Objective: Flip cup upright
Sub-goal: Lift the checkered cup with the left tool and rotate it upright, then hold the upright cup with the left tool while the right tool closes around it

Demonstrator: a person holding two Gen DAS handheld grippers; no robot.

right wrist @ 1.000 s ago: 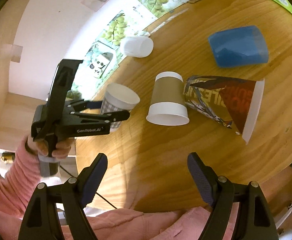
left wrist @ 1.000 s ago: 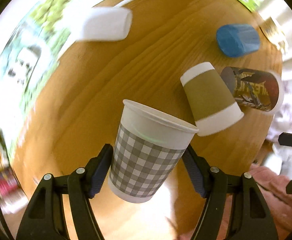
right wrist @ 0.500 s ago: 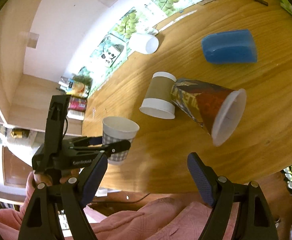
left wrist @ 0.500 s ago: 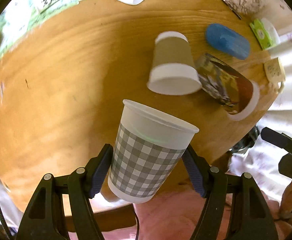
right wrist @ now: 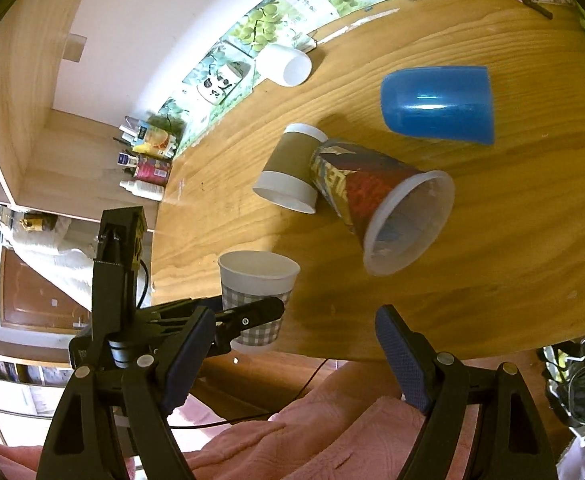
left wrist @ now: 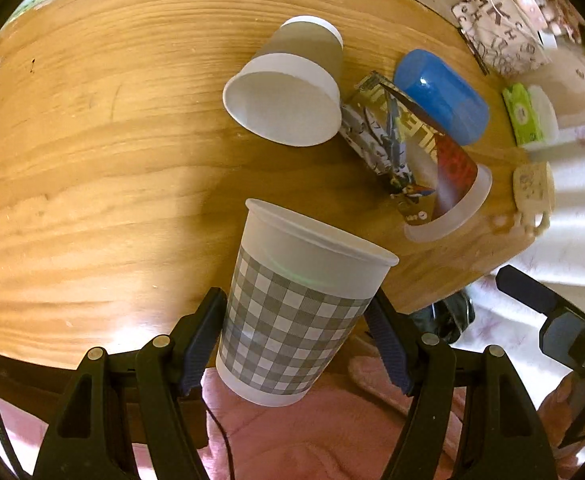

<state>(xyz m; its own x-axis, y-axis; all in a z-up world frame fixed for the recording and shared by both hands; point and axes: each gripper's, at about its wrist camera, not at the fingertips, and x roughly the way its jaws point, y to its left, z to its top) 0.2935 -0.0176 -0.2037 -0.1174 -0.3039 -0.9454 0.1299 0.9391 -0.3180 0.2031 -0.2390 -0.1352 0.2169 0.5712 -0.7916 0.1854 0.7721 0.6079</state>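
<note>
Left gripper [left wrist: 298,338] clamped on checked cup [left wrist: 292,312], mouth up, long axis approx vertical, held at worktop [left wrist: 92,140] near edge. Right gripper [right wrist: 292,356] wide open, holding nothing.

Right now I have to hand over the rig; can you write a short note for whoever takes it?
Left gripper: shut on the checked cup, held mouth-up at the near edge of the table; whether its base touches the wood is unclear.
Right gripper: open, empty, off the near edge.
On their sides: brown cup, printed cup against it, blue cup, white cup at the far edge.
Done: checked cup turned upright.
Left: set it down, release, then probably the lying cups.
</note>
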